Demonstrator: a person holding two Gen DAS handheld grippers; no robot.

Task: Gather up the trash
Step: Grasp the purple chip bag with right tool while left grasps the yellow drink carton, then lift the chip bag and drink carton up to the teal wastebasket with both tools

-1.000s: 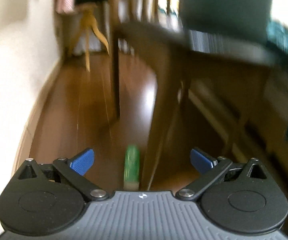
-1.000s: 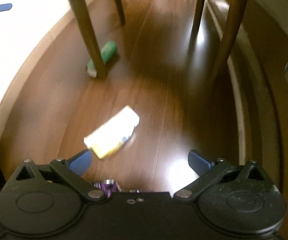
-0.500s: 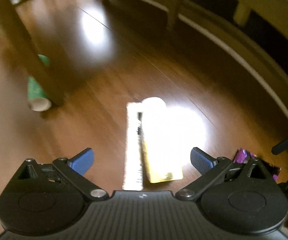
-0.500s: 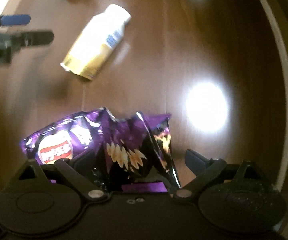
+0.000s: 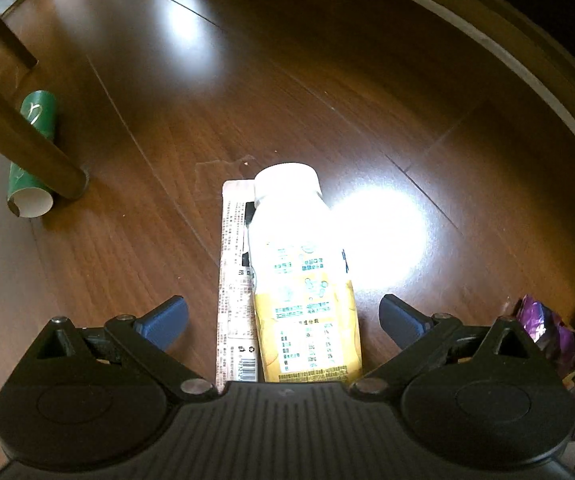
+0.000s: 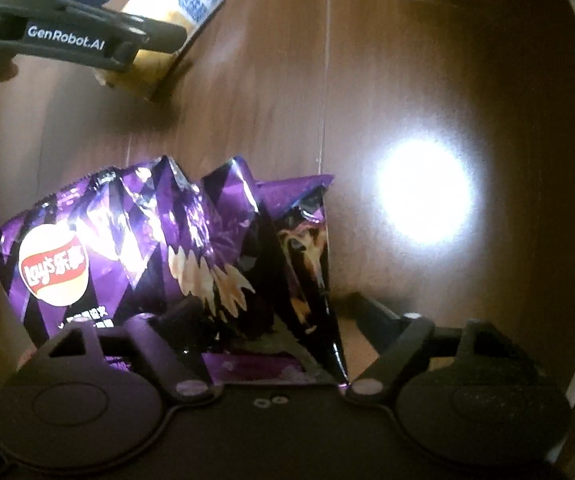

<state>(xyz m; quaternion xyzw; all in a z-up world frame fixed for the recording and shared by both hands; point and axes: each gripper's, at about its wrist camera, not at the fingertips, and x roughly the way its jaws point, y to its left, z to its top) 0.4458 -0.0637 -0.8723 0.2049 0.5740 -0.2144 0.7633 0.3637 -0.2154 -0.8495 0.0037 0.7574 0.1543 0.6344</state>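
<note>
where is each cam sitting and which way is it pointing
Left wrist: on the left gripper, aimed steeply down at the floor, its open fingers either side of a yellow bottle.
Right wrist: on the right gripper, aimed down at a purple chip bag between its closing fingers.
Shared: bottle, chip bag; the right view shows the left gripper.

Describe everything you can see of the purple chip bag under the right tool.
The purple chip bag is glossy, crinkled foil, crumpled into sharp folds, with a red and yellow Lay's logo at its left end and pictured chips mid-panel. It lies on the dark wood floor, looking flattened. The right tool, whose jaws have just been closing, straddles its near edge; whether the pads press it yet I cannot tell. Its corner also shows in the left wrist view.
</note>
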